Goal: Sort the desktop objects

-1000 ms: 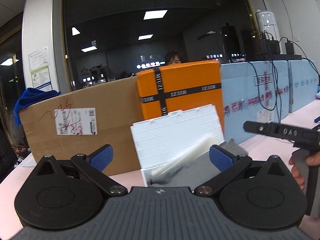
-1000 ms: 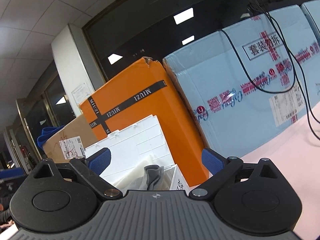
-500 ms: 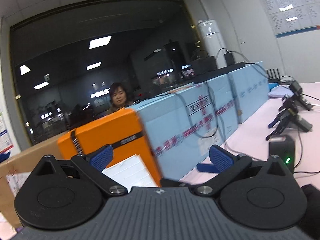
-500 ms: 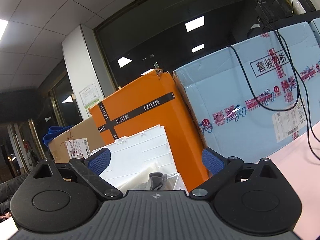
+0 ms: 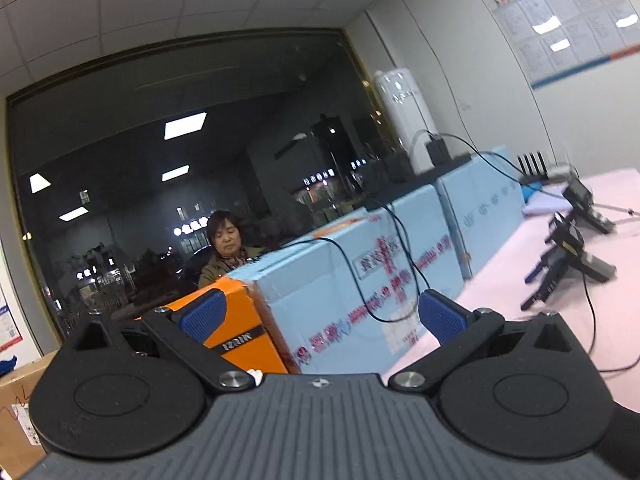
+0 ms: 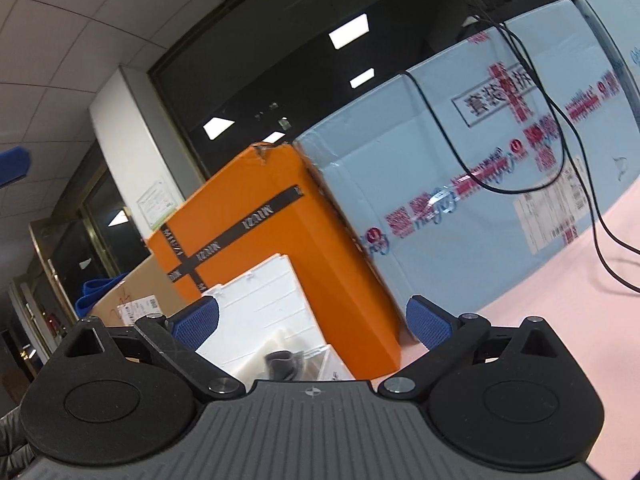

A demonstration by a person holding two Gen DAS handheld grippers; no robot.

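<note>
My left gripper point(image 5: 320, 316) is open and empty, raised and pointing over the boxes at the back of the pink table point(image 5: 520, 272). My right gripper point(image 6: 314, 324) is open and empty, tilted, above a white storage box point(image 6: 264, 312) with its lid up. A grey item point(image 6: 282, 362) and clear plastic lie in that box. The box is almost hidden in the left wrist view.
An orange box point(image 6: 260, 248) point(image 5: 240, 332), light blue cartons point(image 6: 460, 184) point(image 5: 360, 280) with black cables over them and a brown cardboard box point(image 6: 132, 300) line the back. Black devices point(image 5: 568, 252) lie at the table's right. A person point(image 5: 224, 248) sits behind the boxes.
My left gripper has swung right and up, away from the white box toward the blue cartons and the table's right side. My right gripper has tilted and stayed over the white box.
</note>
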